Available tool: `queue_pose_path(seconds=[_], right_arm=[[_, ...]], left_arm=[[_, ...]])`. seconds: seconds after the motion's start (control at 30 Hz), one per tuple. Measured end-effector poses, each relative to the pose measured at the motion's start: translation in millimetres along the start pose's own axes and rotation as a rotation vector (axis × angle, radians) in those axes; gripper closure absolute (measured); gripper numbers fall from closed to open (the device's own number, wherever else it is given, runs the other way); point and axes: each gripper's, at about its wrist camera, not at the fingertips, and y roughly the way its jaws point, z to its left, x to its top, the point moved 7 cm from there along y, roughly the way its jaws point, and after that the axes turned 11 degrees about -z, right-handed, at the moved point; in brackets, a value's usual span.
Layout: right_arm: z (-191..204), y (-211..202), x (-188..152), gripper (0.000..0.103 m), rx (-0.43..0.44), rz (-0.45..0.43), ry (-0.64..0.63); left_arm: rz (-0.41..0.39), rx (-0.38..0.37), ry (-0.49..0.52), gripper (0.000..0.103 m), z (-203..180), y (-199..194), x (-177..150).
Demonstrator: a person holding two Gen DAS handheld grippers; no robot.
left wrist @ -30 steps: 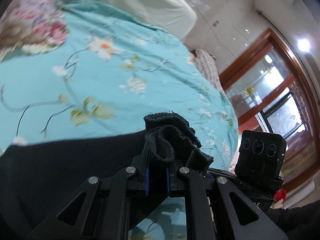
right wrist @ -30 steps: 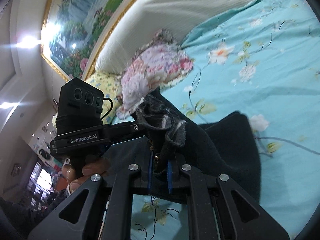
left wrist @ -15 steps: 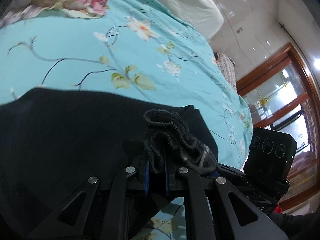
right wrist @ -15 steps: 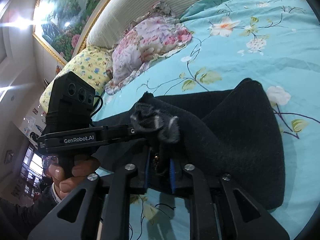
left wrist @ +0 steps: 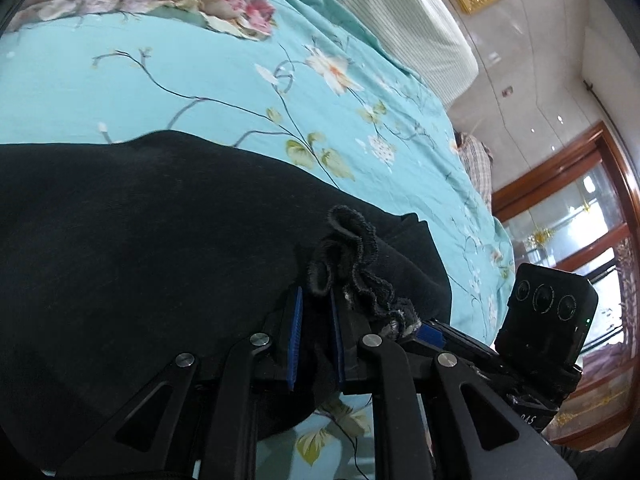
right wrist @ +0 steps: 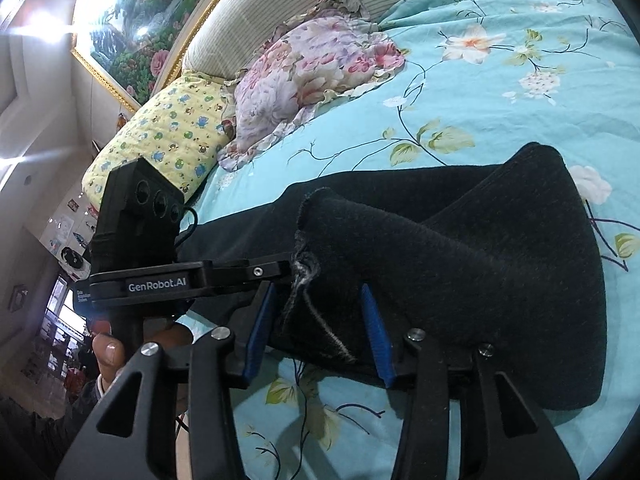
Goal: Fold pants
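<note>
We see the pants (left wrist: 140,260) lying on the bed sheet (left wrist: 200,80), folded over on themselves, with the sheet showing beyond and in front of them. A bunched hem sits between the fingers of the left gripper (left wrist: 316,320). In the right wrist view the right gripper (right wrist: 320,320) straddles the pants' near edge, and the left gripper's body (right wrist: 160,276) lies just to its left. Behind the pants, two pillows (right wrist: 312,64) rest side by side against the headboard (right wrist: 240,0). A framed painting (right wrist: 132,20) hangs above it.
</note>
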Motion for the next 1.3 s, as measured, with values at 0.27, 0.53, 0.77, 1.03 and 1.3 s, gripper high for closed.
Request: queue_pose_path(seconds=[0.27, 0.53, 0.77, 1.03, 1.3], right_arm=[[23, -3, 5, 0.057, 0.051, 0.001, -0.023], [48, 0, 13, 0.053, 0.096, 0.000, -0.058], [69, 14, 16, 0.052, 0.127, 0.026, -0.095], [92, 34, 18, 0.052, 0.164, 0.054, -0.134], [113, 50, 20, 0.047, 0.197, 0.080, -0.167]], left_arm=[[-0.106, 0.102, -0.066, 0.056, 19, -43, 1], [-0.207, 0.169, -0.202, 0.053, 52, -100, -11], [-0.296, 0.231, -0.303, 0.051, 81, -149, -20], [-0.343, 0.279, -0.415, 0.049, 114, -184, -38], [-0.366, 0.318, -0.501, 0.048, 141, -206, -55]])
